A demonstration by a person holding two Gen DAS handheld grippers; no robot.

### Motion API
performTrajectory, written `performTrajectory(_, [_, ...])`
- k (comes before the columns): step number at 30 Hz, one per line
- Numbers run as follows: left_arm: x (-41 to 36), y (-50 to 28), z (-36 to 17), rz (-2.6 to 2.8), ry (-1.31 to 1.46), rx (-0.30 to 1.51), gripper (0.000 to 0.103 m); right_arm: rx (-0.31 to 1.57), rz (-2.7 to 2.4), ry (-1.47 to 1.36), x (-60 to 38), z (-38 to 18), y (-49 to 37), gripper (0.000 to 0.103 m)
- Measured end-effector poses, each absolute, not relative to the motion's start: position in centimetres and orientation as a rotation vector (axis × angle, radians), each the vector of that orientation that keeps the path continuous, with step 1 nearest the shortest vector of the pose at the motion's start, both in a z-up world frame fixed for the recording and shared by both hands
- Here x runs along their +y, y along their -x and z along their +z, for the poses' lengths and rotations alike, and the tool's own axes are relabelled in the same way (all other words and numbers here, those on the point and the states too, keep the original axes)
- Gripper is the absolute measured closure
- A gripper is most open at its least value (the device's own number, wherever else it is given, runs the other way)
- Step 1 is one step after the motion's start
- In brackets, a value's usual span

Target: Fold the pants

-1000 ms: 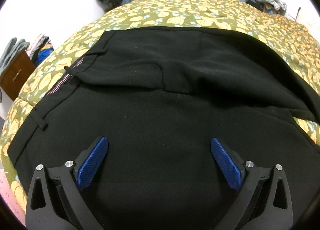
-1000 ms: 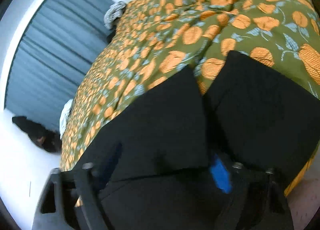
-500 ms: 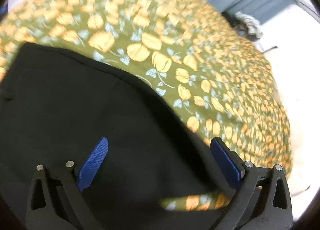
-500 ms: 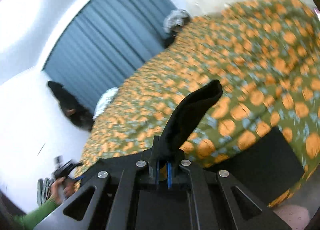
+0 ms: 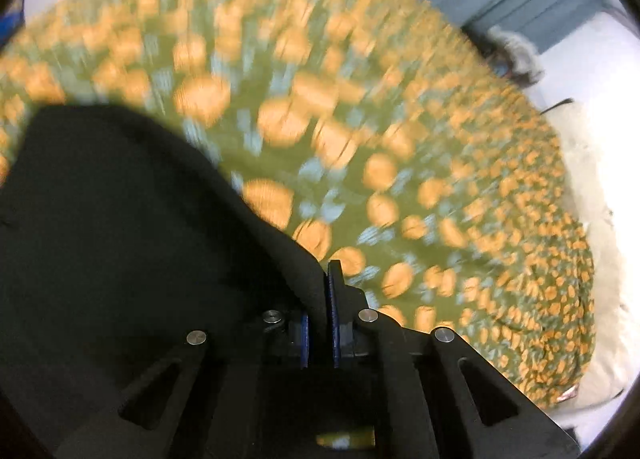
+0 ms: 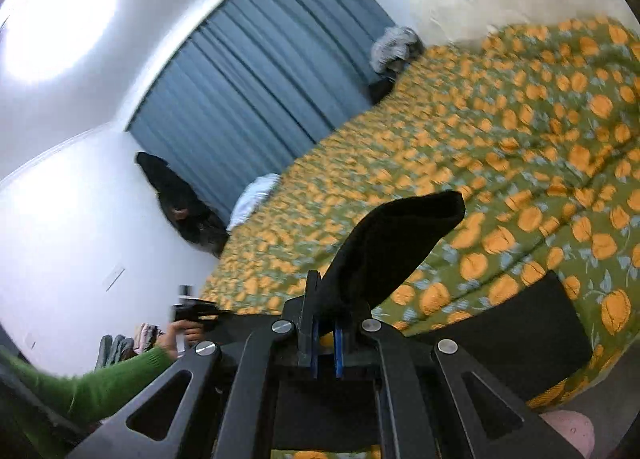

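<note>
Black pants [image 5: 112,227] lie on a bed with a green and orange flowered cover [image 5: 360,119]. My left gripper [image 5: 320,323] is shut on an edge of the pants, which run up and left from its blue pads. My right gripper [image 6: 326,343] is shut on another part of the pants [image 6: 392,247]; a black flap stands up above its fingers. A flat part of the pants [image 6: 516,331] lies on the cover to the right. The left wrist view is blurred by motion.
Blue curtains [image 6: 260,91] hang behind the bed. A grey cloth heap [image 6: 394,45] sits at the bed's far corner, a white pillow [image 6: 256,195] near the wall. The person's green-sleeved arm [image 6: 120,367] holds the other gripper at the left.
My left gripper was open over the pants and has shut on their edge. My right gripper closed on the pants and has lifted them off the bed, tilting upward.
</note>
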State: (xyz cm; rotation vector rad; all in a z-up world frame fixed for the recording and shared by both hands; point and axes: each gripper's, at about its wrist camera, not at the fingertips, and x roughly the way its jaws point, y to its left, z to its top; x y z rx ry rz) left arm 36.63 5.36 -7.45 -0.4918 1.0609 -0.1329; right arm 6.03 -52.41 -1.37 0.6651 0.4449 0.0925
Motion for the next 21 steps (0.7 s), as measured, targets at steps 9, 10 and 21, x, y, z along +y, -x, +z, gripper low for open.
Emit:
performTrajectory(9, [8.0, -15.5, -2.9, -0.098, 0.397, 0.884, 0.096, 0.72, -0.006, -0.591, -56.1, -6.9, -10.7, 0.097])
performTrajectory(10, [7.3, -14.5, -5.0, -0.089, 0.372, 0.941, 0.096, 0.799, -0.036, -0.584, -56.7, -8.8, -10.9, 0.097])
performTrajectory(21, [4.6, -12.1, -12.5, -0.11, 0.357, 1.149, 0.096, 1.07, -0.229, -0.607, -61.4, -16.5, -8.5, 0.097])
